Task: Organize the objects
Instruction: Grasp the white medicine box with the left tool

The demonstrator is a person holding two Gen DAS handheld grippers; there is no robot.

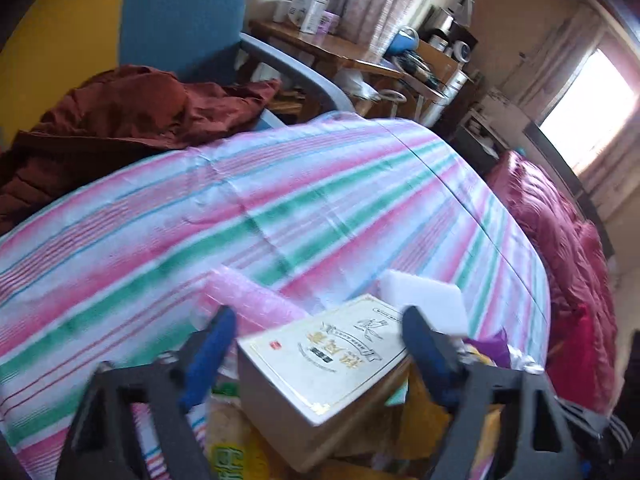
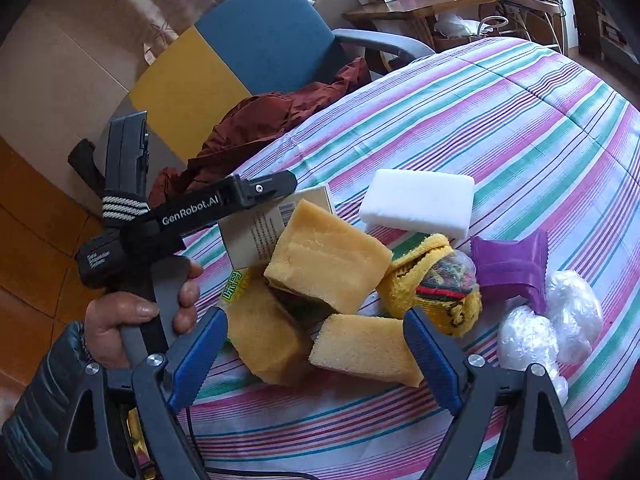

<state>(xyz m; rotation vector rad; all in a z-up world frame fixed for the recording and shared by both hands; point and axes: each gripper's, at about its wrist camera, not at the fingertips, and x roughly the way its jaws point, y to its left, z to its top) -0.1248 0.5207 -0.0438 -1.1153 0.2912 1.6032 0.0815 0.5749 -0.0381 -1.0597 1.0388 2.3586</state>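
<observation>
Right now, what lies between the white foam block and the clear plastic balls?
In the right wrist view, a purple packet lies between the white foam block and the plastic balls.

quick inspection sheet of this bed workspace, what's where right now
surface: striped bedsheet, fairly flat, things piled near the front edge
job's things: white-gold box; three yellow sponges heaped together; white foam block; purple packet; yellow knit bundle; clear plastic wads
clutter: pink bubble wrap beside the box
grippers: left gripper jaws open, box between them, one pad apart from it; right gripper jaws open above the sponges, holding nothing
cables: black cable below the right gripper
surroundings: blue and yellow chair; brown jacket; cluttered wooden desk; red quilt; bright window
</observation>
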